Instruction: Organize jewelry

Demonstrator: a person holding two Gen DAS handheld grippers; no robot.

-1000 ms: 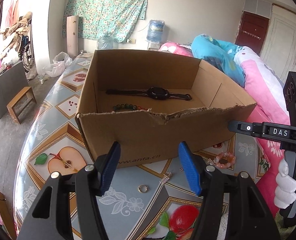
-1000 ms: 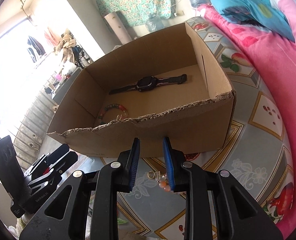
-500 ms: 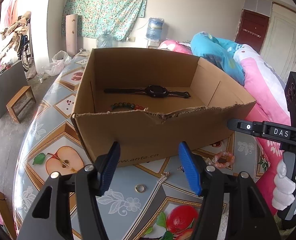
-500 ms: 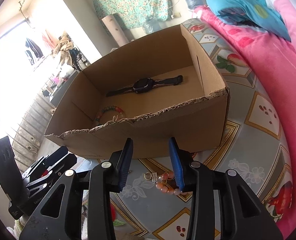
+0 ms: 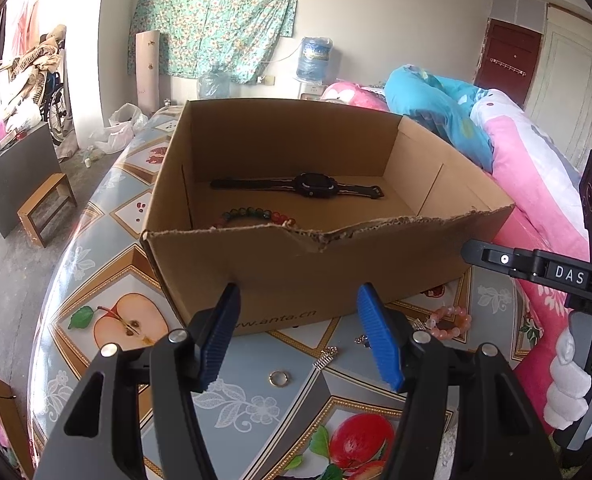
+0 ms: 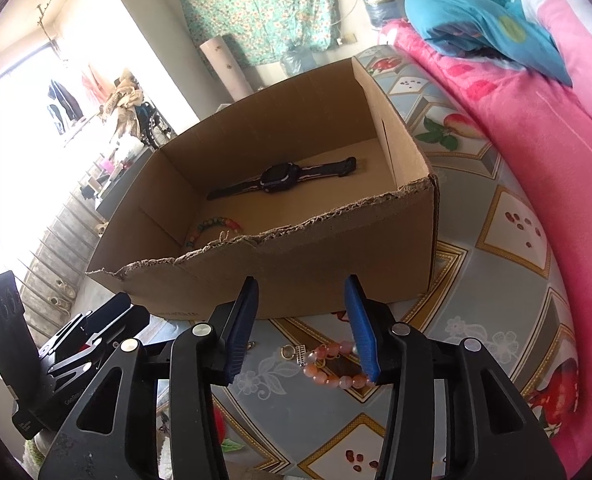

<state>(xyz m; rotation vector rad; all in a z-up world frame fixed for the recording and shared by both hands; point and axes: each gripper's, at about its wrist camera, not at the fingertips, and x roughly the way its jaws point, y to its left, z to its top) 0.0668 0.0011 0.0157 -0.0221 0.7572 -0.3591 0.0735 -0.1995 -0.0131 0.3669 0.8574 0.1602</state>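
An open cardboard box (image 5: 308, 276) (image 6: 336, 268) stands on the fruit-patterned tablecloth. Inside lie a black watch (image 5: 316, 186) (image 6: 280, 178) and a green-and-red bead bracelet (image 5: 256, 216) (image 6: 212, 226). On the cloth in front of the box lie a pink bead bracelet (image 5: 450, 322) (image 6: 332, 366), a gold ring (image 5: 279, 378), a small silver piece (image 5: 325, 358) and a small gold charm (image 6: 288, 352). My left gripper (image 5: 298, 336) hangs open above the ring. My right gripper (image 6: 302, 330) hovers over the pink bracelet, its jaws opening, nothing pressed between them.
A pink blanket (image 6: 536, 152) and blue bedding (image 6: 484, 24) lie along the right of the table. A gloved hand (image 5: 572, 384) holds the right gripper's handle. A wooden stool (image 5: 46, 208) stands on the floor at left. The table edge curves at left.
The right gripper's jaws have spread wider, and the pink bracelet now shows more fully on the cloth beneath them. The left gripper has kept still.
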